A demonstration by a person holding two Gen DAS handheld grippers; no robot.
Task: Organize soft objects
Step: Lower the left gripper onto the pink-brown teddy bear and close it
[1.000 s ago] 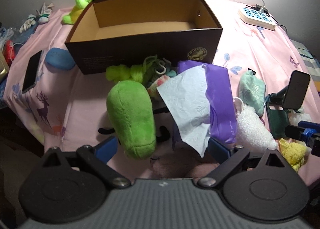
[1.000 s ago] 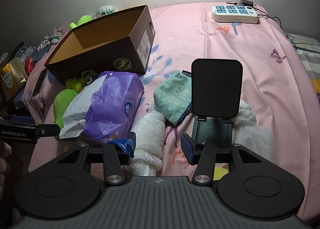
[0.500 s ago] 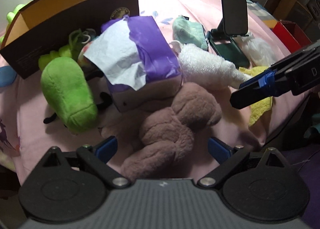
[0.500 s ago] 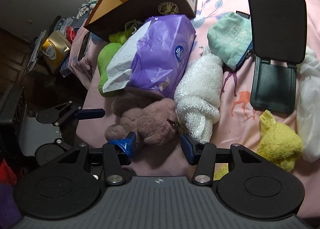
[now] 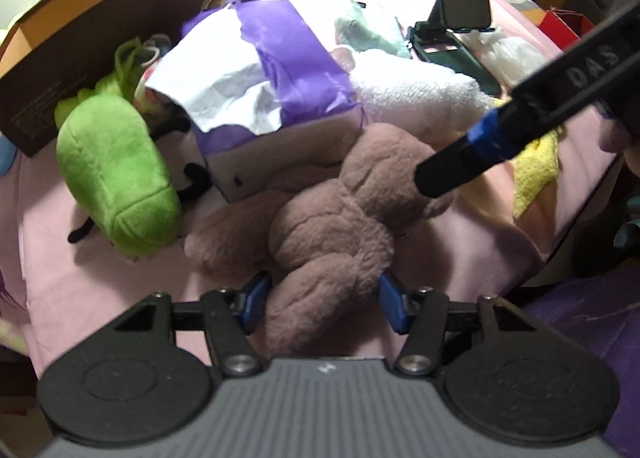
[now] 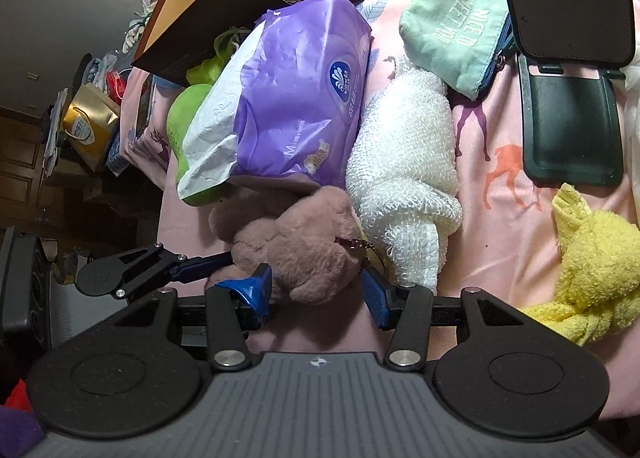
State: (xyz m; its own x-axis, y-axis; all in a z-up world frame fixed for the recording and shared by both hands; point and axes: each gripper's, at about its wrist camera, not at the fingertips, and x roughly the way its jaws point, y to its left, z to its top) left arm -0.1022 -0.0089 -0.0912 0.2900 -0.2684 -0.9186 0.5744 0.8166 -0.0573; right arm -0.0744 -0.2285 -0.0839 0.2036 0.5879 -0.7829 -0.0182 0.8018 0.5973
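A brown plush toy (image 5: 332, 225) lies on the pink bed sheet (image 5: 80, 290) near its front edge. My left gripper (image 5: 323, 300) straddles the toy's lower limb; its jaws are closing and both blue pads touch the fur. My right gripper (image 6: 316, 294) stands open around the toy's head (image 6: 304, 242), and one of its fingers (image 5: 460, 165) reaches in from the right in the left wrist view. Behind the toy lie a purple tissue pack (image 6: 300, 97), a green plush (image 5: 116, 169), a white knotted towel (image 6: 404, 177) and a yellow cloth (image 6: 592, 266). The dark open box (image 5: 120, 17) stands further back.
A mint pouch (image 6: 452, 29) and a black phone stand (image 6: 568, 97) lie to the right of the towel. The bed's edge drops off just in front of the toy. Cluttered furniture with a gold bag (image 6: 88, 125) stands to the left of the bed.
Both grippers have dropped toward the brown plush toy and now look down on it. The left gripper's jaws have narrowed onto the toy's limb; the right jaws kept their width.
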